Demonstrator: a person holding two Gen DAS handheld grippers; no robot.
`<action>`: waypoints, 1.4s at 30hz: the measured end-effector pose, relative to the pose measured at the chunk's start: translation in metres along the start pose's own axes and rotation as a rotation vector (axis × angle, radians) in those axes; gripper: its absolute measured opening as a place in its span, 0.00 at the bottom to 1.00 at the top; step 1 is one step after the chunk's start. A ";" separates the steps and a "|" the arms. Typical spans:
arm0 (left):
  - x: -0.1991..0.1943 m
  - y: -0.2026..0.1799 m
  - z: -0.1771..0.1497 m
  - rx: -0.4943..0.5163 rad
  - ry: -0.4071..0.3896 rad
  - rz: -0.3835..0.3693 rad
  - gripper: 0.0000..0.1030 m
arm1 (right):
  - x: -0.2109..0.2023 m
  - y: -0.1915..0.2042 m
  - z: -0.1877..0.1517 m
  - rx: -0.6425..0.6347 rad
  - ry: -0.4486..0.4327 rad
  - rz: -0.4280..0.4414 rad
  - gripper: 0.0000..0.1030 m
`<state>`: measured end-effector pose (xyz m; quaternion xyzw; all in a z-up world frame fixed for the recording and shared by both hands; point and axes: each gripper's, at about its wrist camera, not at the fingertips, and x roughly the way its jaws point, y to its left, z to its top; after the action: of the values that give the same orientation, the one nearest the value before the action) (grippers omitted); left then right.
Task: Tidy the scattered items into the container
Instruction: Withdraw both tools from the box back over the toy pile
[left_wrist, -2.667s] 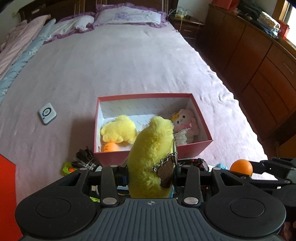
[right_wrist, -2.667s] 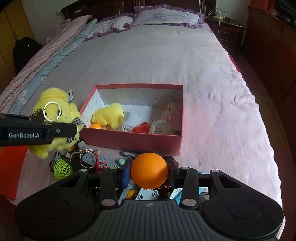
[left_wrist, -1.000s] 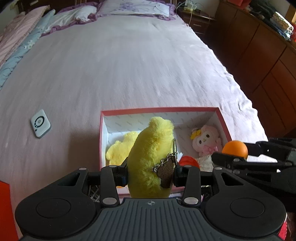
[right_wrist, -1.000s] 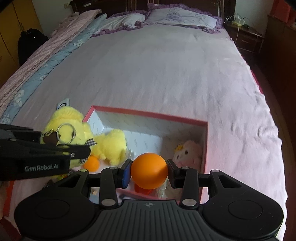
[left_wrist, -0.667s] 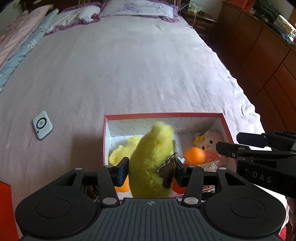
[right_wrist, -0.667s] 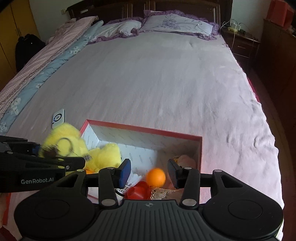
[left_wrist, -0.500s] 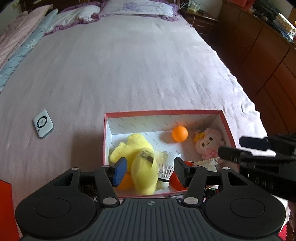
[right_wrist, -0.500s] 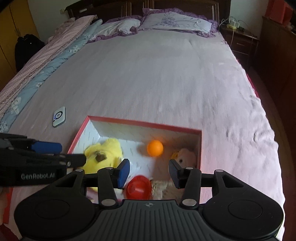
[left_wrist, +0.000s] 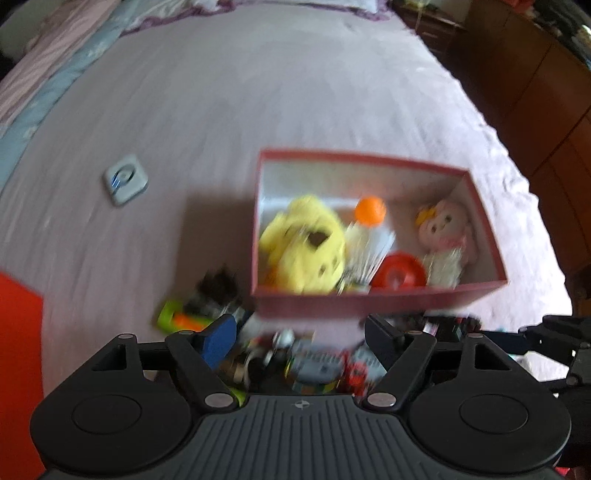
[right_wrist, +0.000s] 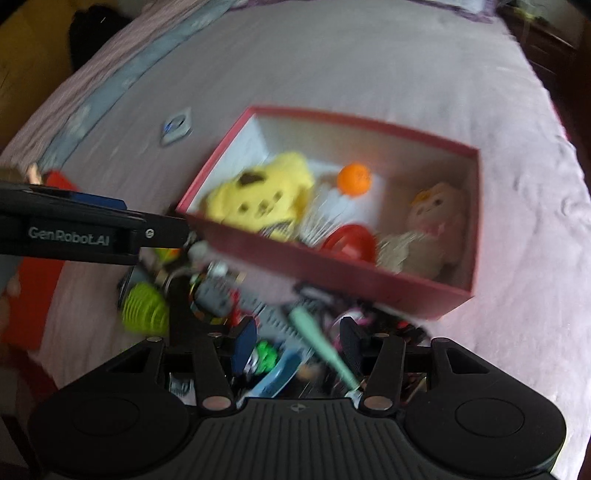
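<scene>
A red box with a white inside lies on the bed. In it are a yellow plush, an orange ball, a pink doll, a red disc and white shuttlecocks. My left gripper hangs over the blurred clutter in front of the box, jaws opening, nothing between them. My right gripper is over small items near the box, jaws opening, holding nothing.
A small grey-white device lies on the bed left of the box. A green ribbed piece and a mint handle sit among the clutter. A red flat sheet lies at the left edge. Dark wooden cabinets stand along the right.
The left gripper let go of the yellow plush and the right of the orange ball; both now lie in the box. Both grippers opened wider and drew back over the clutter.
</scene>
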<state>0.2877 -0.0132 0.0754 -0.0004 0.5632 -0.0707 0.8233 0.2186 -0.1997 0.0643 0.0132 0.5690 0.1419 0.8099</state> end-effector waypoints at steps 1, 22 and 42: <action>-0.001 0.004 -0.007 -0.008 0.008 0.004 0.76 | 0.003 0.004 -0.003 -0.016 0.010 0.002 0.52; -0.027 0.047 -0.118 -0.132 0.082 0.066 0.80 | 0.059 0.040 -0.028 -0.169 0.085 0.025 0.55; -0.019 0.028 -0.138 -0.039 0.105 0.060 0.82 | 0.082 -0.012 -0.039 0.277 0.112 0.238 0.50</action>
<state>0.1561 0.0281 0.0399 0.0042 0.6067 -0.0347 0.7941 0.2107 -0.1962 -0.0272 0.1837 0.6216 0.1576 0.7450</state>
